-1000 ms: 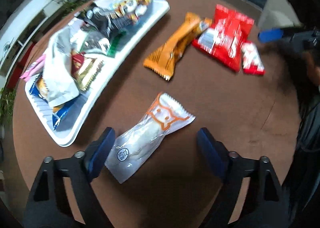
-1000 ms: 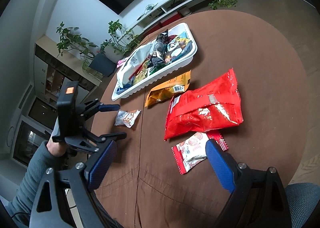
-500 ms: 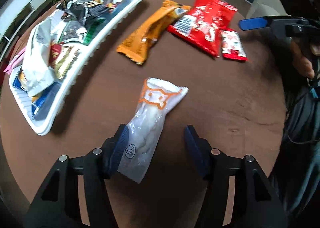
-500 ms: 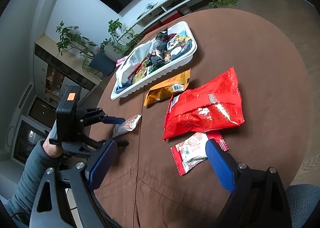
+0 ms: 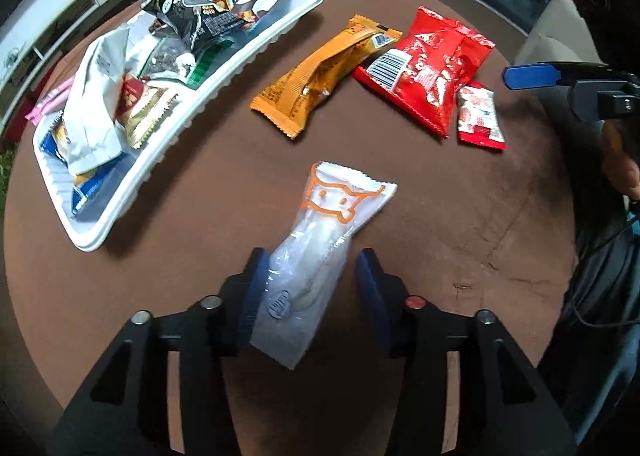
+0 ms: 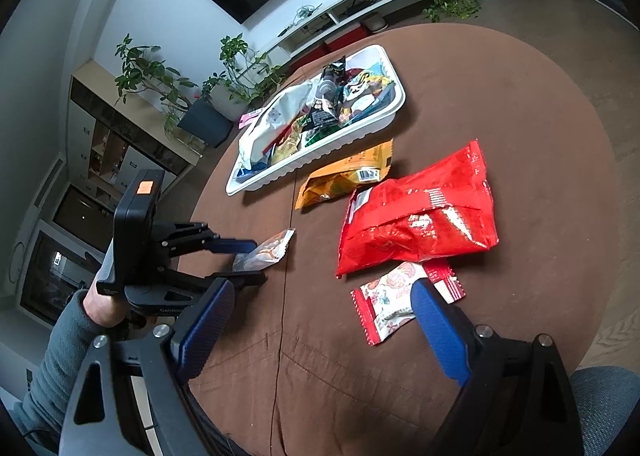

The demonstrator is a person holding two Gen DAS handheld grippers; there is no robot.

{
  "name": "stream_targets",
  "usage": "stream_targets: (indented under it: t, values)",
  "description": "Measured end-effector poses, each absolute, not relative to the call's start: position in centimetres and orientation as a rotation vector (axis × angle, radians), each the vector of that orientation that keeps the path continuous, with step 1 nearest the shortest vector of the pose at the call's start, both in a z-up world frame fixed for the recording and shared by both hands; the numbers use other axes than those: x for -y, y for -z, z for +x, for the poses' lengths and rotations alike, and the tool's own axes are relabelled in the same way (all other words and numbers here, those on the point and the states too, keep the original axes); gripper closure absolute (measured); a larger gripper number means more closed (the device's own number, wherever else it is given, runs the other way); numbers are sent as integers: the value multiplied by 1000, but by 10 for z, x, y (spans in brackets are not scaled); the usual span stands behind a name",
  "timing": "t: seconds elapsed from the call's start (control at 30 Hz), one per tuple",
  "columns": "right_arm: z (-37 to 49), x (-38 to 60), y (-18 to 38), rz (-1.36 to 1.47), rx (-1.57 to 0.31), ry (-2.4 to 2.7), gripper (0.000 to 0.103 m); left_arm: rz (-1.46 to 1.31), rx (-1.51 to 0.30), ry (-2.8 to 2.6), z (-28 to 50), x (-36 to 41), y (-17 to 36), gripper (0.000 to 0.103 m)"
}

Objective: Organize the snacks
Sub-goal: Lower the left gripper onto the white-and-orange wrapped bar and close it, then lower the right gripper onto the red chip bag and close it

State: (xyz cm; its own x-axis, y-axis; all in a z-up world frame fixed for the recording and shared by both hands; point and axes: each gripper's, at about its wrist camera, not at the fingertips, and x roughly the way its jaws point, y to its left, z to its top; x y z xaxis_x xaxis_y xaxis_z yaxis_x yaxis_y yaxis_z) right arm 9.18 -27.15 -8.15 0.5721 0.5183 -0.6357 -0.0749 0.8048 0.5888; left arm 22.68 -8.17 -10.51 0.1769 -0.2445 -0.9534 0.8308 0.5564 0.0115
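A clear snack packet with an orange cartoon print (image 5: 320,248) lies on the brown round table (image 5: 460,224). My left gripper (image 5: 310,260) points down over its near end, and its jaws are closing with the packet between them. The left pad touches the wrapper; a small gap shows at the right pad. In the right wrist view the same packet (image 6: 268,250) sits between the left gripper's fingers (image 6: 236,246). My right gripper (image 6: 320,290) hangs open and empty over the table, close to a small red-and-white packet (image 6: 396,304). A white tray (image 5: 224,92) holds several snacks.
An orange packet (image 5: 320,76), a large red bag (image 5: 428,68) and the small red-and-white packet (image 5: 478,116) lie beyond the clear one. The tray (image 6: 320,152) stands at the table's far left. Plants, shelves and a wall screen ring the room.
The left gripper's jaws have narrowed from wide apart to close around the clear packet's near end. The right gripper has kept its place and width.
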Motion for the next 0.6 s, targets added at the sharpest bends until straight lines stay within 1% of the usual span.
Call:
stream_targets:
  t: [0.03, 0.23, 0.3, 0.33, 0.37, 0.5, 0.6]
  values:
    - [92, 271, 81, 544, -903, -370, 11, 635, -1137, 822, 229, 82, 104, 50]
    - [94, 271, 86, 551, -913, -368, 11, 676, -1156, 877, 212, 88, 102, 51]
    - [95, 270, 88, 553, -919, -369, 12, 677, -1167, 873, 214, 89, 101, 57]
    - [95, 271, 89, 555, -920, -369, 12, 676, -1168, 871, 215, 90, 99, 70]
    - [95, 270, 89, 556, -921, -370, 12, 672, -1169, 865, 216, 90, 98, 77]
    - [96, 270, 89, 554, -921, -369, 12, 649, -1172, 828, 213, 92, 96, 78]
    - [97, 270, 91, 544, -920, -358, 14, 647, -1155, 795, 203, 95, 96, 82]
